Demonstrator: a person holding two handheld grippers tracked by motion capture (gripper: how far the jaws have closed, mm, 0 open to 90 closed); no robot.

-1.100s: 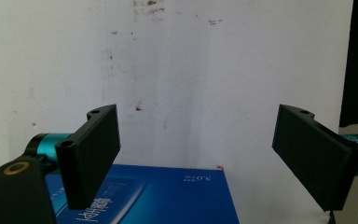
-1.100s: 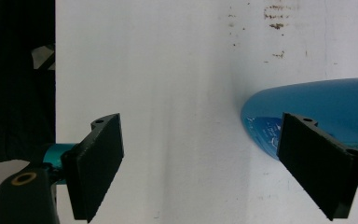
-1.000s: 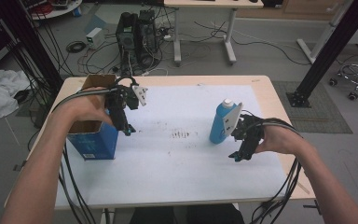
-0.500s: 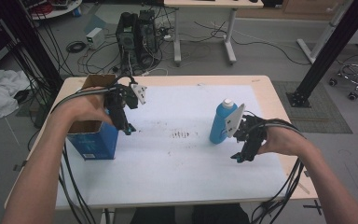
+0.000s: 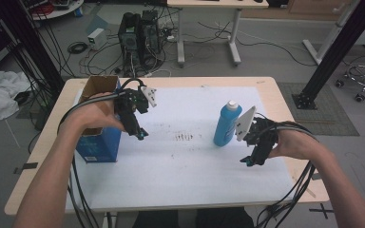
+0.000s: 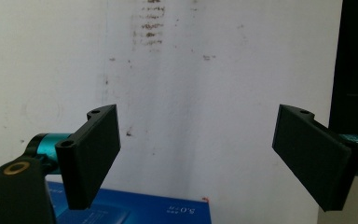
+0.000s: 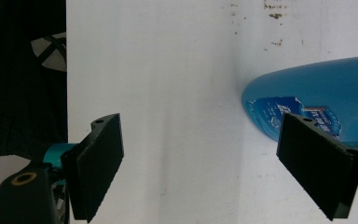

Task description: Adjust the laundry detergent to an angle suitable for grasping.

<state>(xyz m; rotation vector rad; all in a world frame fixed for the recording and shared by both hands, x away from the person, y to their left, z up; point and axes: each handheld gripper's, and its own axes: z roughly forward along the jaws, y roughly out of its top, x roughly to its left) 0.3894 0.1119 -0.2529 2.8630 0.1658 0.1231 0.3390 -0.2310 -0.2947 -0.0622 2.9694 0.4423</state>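
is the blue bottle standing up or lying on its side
Standing up. In the high view the blue bottle rests on its base on the white mat, white cap on top, beside the open right gripper.

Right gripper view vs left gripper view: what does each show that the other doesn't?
Right gripper view alone: the curved base of the blue plastic bottle, just beyond one open jaw of the right tool, nothing gripped. Left gripper view alone: the top edge of the blue cardboard box below the open left tool, and a patch of dark smudges. Both: wide-open black jaws over the white table sheet.
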